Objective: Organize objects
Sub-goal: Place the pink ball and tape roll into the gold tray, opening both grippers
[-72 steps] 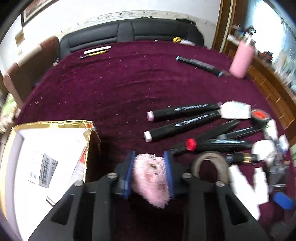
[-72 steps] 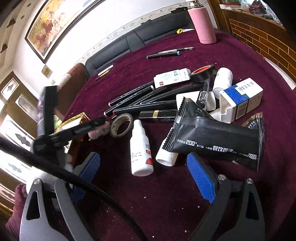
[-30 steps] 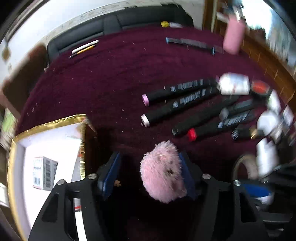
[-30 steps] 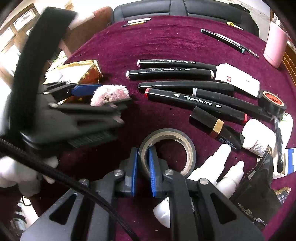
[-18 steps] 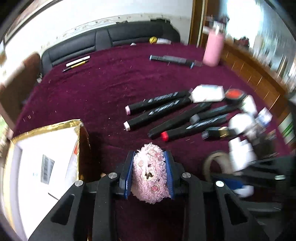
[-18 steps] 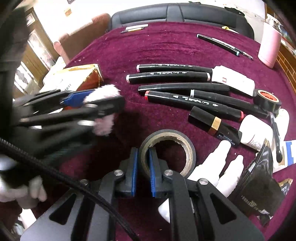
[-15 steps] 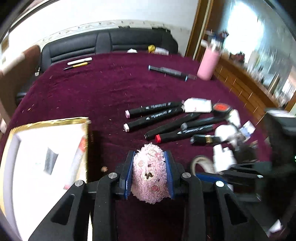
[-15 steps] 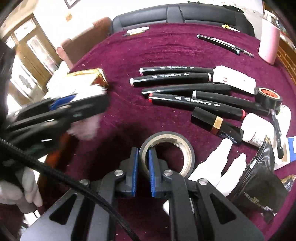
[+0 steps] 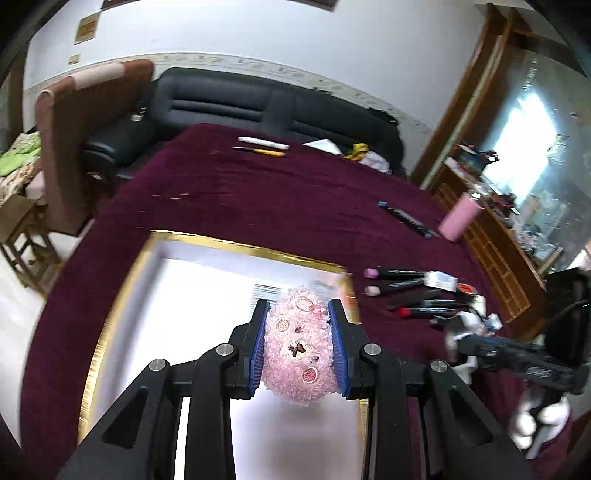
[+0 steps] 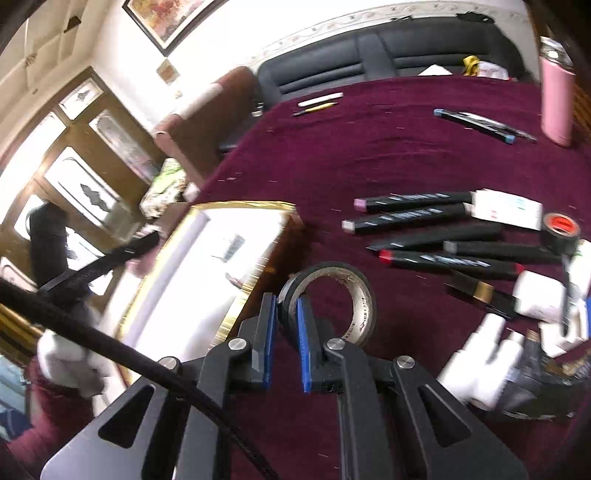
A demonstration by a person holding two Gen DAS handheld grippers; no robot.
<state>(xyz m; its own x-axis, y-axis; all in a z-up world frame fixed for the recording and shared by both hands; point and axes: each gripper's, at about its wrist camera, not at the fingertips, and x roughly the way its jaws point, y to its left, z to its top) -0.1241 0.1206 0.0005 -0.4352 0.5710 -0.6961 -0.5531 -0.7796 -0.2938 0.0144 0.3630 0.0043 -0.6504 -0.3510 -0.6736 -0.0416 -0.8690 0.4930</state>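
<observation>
Both wrist views look steeply down along their tongs, close above the table [image 9: 258, 192]; both take in the gold-rimmed box [image 9: 236, 245] and the sofa [image 10: 388, 48].

We are in a home's living room: a black leather sofa [image 9: 258, 107] lines the far edge of the maroon-clothed table [image 9: 266, 199], a framed painting [image 10: 166, 18] hangs on the white wall, and a wooden sideboard [image 9: 491, 243] stands beside it.

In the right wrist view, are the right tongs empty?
No: the right tongs are clamped on the wall of the black tape roll, one pad inside the ring and one outside.
</observation>
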